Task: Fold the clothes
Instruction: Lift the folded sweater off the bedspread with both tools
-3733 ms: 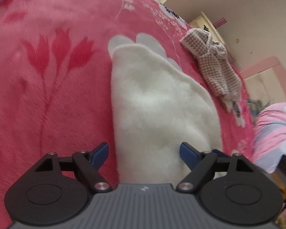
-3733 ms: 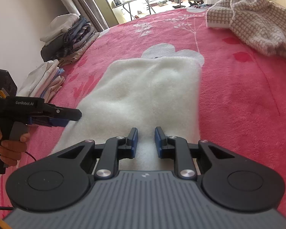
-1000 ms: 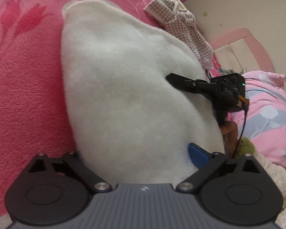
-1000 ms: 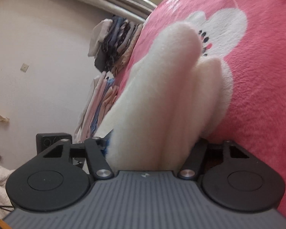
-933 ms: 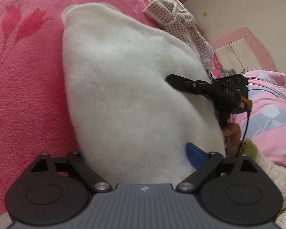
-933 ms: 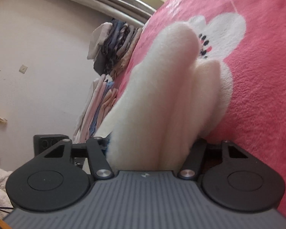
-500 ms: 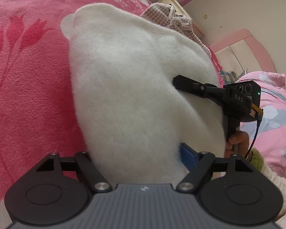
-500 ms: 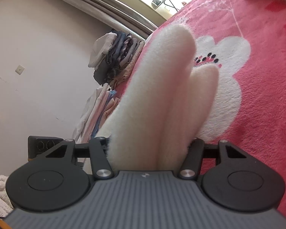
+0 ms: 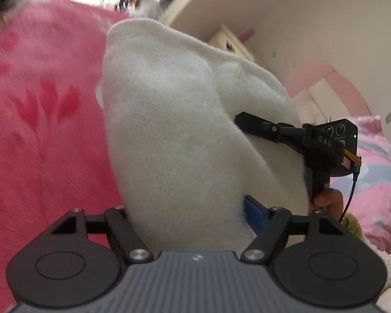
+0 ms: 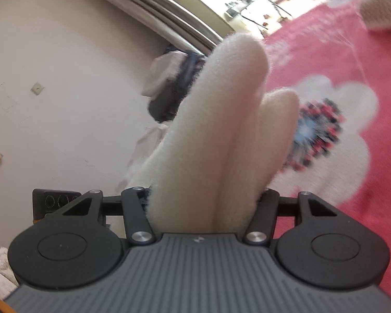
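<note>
A thick white fleece garment [image 9: 174, 130] is lifted off the pink bedspread [image 9: 39, 135], held from two sides. My left gripper [image 9: 190, 216] is shut on its near edge; only the right blue pad [image 9: 252, 210] shows, the left one is buried in fleece. In the right wrist view the garment [image 10: 221, 135] stands up in two rolled folds between the jaws of my right gripper [image 10: 203, 208], which is shut on it. The right gripper also shows in the left wrist view [image 9: 294, 133], its finger pressed into the garment's right side.
A stack of folded clothes [image 10: 169, 83] lies by the wall at the left. A checked garment [image 10: 383, 2] lies at the far right of the bedspread [image 10: 352, 57]. A pink-and-blue quilt [image 9: 378, 177] lies at the right of the left wrist view.
Both grippers have raised the white garment higher off the bedspread and tipped it more upright. Both views are now motion-blurred. Earlier the garment lay flat and my left gripper was open.
</note>
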{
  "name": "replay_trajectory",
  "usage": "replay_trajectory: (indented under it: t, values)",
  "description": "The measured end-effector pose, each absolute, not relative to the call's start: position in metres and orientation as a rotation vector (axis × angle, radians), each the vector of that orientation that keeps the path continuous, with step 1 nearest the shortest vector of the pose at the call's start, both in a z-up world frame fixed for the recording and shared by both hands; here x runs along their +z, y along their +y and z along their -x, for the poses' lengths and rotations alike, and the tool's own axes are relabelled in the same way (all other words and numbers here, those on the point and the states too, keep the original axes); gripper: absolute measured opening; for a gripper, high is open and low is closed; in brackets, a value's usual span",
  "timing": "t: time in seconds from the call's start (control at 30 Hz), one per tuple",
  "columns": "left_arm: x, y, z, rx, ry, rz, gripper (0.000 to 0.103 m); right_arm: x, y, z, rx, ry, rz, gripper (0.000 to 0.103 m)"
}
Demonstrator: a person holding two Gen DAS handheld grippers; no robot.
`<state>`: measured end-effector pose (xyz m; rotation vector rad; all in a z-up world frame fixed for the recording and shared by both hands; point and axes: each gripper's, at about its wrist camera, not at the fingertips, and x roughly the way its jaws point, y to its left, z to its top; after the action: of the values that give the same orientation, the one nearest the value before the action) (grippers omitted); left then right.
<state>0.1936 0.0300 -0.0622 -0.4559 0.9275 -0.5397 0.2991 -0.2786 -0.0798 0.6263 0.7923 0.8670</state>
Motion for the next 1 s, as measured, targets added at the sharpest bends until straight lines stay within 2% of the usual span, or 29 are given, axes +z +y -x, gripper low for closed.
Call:
replay_trajectory:
  t: [0.27,0.47,0.67,0.77,1.0]
  values:
    - [0.02,0.115,-0.162,-0.309,0.717,0.508,0.075,0.007,-0.176,-0.329,0.999,0.726,-0.59,0.054]
    - [0.069,0.216,-0.13,-0.091,0.552,0.555,0.075,0.049,-0.065,-0.366,1.105,0.772,-0.679,0.054]
    - [0.085,0.299,-0.112,0.035,0.515,0.586,0.075,0.056,0.029,-0.388,1.177,0.93,-0.842,0.054]
    - [0.081,0.325,-0.128,0.063,0.532,0.604,0.075,0.053,0.066,-0.385,1.181,0.97,-0.883,0.054]
    - [0.071,0.4,-0.153,0.036,0.633,0.627,0.075,0.015,0.106,-0.381,1.06,1.12,-1.053,0.054]
